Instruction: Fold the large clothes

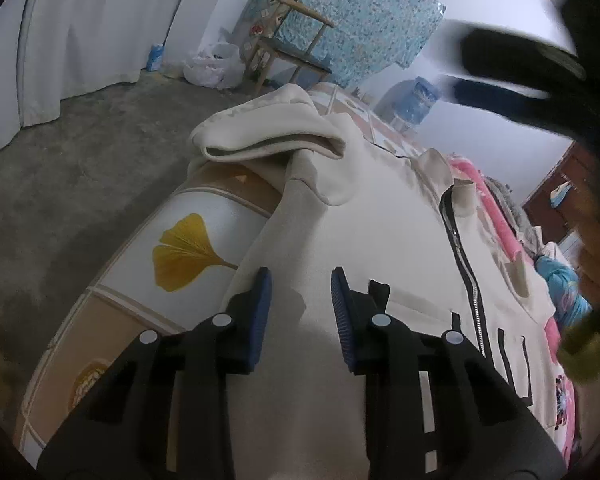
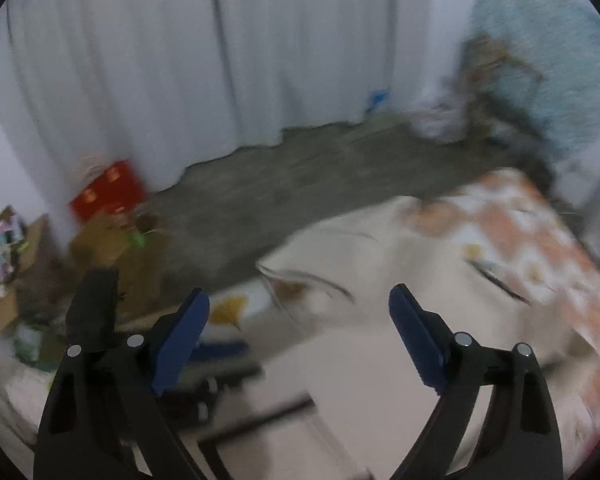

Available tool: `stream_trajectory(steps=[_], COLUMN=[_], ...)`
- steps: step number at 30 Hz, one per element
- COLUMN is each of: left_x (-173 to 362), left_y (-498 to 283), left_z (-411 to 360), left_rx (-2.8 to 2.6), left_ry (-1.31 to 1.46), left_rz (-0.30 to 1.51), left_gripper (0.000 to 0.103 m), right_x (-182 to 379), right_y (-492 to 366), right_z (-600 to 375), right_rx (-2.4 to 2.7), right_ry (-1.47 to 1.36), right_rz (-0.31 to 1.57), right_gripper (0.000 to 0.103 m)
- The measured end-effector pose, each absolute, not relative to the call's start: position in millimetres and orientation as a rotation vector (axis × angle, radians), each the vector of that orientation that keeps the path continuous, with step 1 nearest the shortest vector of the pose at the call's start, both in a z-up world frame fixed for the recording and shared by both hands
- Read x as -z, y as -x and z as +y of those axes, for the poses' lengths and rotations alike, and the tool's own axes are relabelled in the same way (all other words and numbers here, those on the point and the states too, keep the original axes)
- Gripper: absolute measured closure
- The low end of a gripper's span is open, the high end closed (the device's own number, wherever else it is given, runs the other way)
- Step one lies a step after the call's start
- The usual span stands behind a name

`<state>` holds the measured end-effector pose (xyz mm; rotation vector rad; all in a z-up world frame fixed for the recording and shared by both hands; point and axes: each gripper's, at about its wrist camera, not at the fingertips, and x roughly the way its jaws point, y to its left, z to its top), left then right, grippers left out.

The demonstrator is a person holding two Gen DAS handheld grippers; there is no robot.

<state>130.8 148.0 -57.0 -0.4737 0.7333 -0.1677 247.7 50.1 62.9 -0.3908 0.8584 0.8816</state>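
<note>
Left tongs (image 1: 300,300): partly parted, pads clear of cloth, gripping nothing.
Right tongs (image 2: 300,336): spread wide, empty.
Cream jacket (image 1: 380,240): spread on patterned bed (image 1: 196,216), directly beneath and ahead of both tongs.

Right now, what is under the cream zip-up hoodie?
The cream hoodie lies on a bed cover of white and tan squares, one bearing a yellow ginkgo leaf. A pink blanket shows past its far edge. Whatever lies beneath the hoodie's body is covered.
</note>
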Motion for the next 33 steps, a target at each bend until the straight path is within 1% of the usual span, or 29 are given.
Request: stream_trajectory(steps=[4, 8, 9, 10, 12, 13, 14, 15, 19, 25, 30, 33], left_x=[58.0, 58.3, 58.3, 58.3, 58.2, 58.2, 58.0, 57.8, 56.3, 54.6, 52.9, 53.6], left_y=[-129.0, -127.4, -127.2, -127.3, -127.5, -127.4, -127.4, -127.2, -127.8, -128.2, -128.6, -130.8], left_z=[145.9, 145.3, 145.4, 145.2, 144.9, 144.8, 144.6, 144.0, 141.4, 136.0, 129.7, 129.0], left_rx=[0.165, 0.165, 0.165, 0.165, 0.163, 0.163, 0.161, 0.159, 0.150, 0.119, 0.091, 0.078], left_ry=[0.465, 0.461, 0.462, 0.463, 0.462, 0.462, 0.461, 0.459, 0.445, 0.421, 0.386, 0.372], left_rz=[0.715, 0.705, 0.704, 0.703, 0.702, 0.700, 0.701, 0.701, 0.704, 0.713, 0.726, 0.735], left_gripper=[0.073, 0.073, 0.073, 0.073, 0.073, 0.073, 0.073, 0.073, 0.073, 0.073, 0.073, 0.073], right_x=[-31.2, 4.8, 15.2, 23.1, 34.9, 32.7, 27.5, 17.4, -34.7, -143.8, -214.2, -236.8], right_y=[-265.4, -278.0, -281.2, -282.7, -285.3, -287.6, -289.8, -293.3, -301.9, -314.0, -304.7, -290.4], right_z=[102.1, 140.8, 147.4, 151.2, 154.7, 154.8, 152.9, 149.3, 126.3, 57.2, -41.7, -113.6], right_rx=[-0.984, -1.015, -0.997, -0.989, -0.949, -0.955, -0.968, -0.975, -0.956, -0.950, -0.874, -0.783], right_ry=[0.568, 0.753, 0.808, 0.849, 0.927, 0.911, 0.878, 0.820, 0.628, 0.277, 0.019, -0.112], right_rz=[0.882, 0.949, 0.958, 0.971, 0.971, 0.966, 0.976, 0.987, 0.903, 0.758, 0.651, 0.604], right_gripper=[0.016, 0.016, 0.019, 0.031, 0.046, 0.070, 0.085, 0.096, 0.098, 0.098, 0.098, 0.098])
